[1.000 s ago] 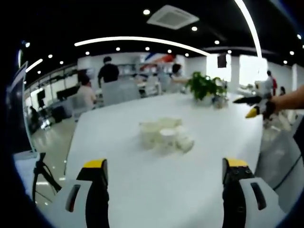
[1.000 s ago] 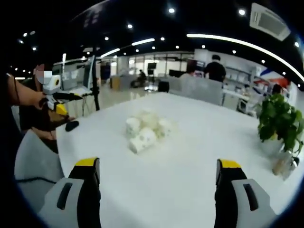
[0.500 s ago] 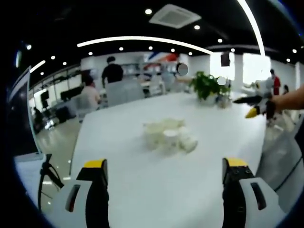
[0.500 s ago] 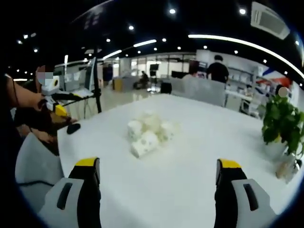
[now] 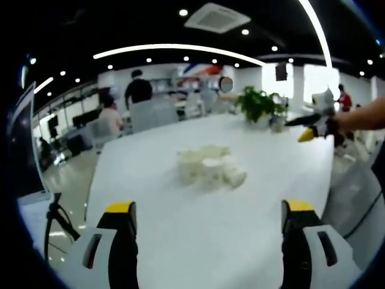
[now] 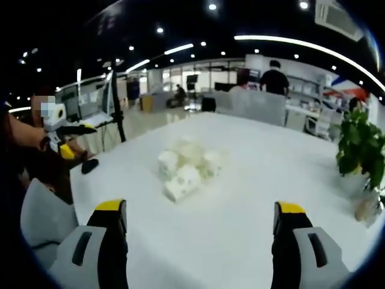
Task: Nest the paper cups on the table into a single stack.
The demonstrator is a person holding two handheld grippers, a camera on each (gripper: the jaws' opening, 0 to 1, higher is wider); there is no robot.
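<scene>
Both grippers hang above the near edge of the big white table [image 5: 180,217], and neither holds anything. The left gripper [image 5: 207,241] has its yellow-tipped jaws spread wide; the right gripper [image 6: 201,241] has its own just as far apart. Out in the middle of the tabletop sits the cluster of white paper cups [image 5: 210,168], a loose huddle touching one another, some tipped on their sides, well apart from either set of jaws. From the right gripper view the same cups [image 6: 186,168] lie straight ahead. A potted plant [image 5: 260,106] stands at the far end, and people [image 5: 138,90] sit beyond the table.
</scene>
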